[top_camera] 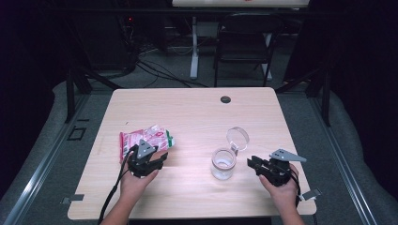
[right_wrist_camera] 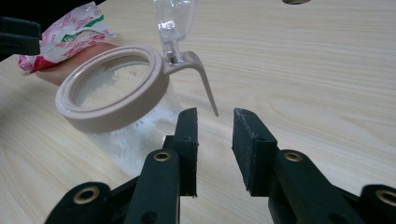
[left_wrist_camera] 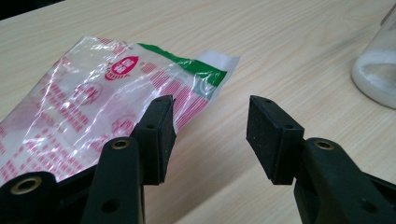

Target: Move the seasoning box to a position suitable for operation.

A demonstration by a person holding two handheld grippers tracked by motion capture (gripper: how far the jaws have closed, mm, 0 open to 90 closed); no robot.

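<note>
— Where's the jar (top_camera: 222, 164) from my right gripper (top_camera: 252, 162)?
— Just left of it, lid (top_camera: 237, 138) flipped up, white powder inside. My jaws stand apart, nothing between them.
— And the left gripper (left_wrist_camera: 210, 128)?
— Open too, empty. The packet (top_camera: 144, 138) lies left of the jar, its corner just beside my left jaw.

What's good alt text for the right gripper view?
An open glass jar with a tan rim and flipped-up clear lid stands on a light wood table, white powder inside. The right tongs point at it, open with nothing between the pads. A red-and-white packet lies behind the jar.
</note>
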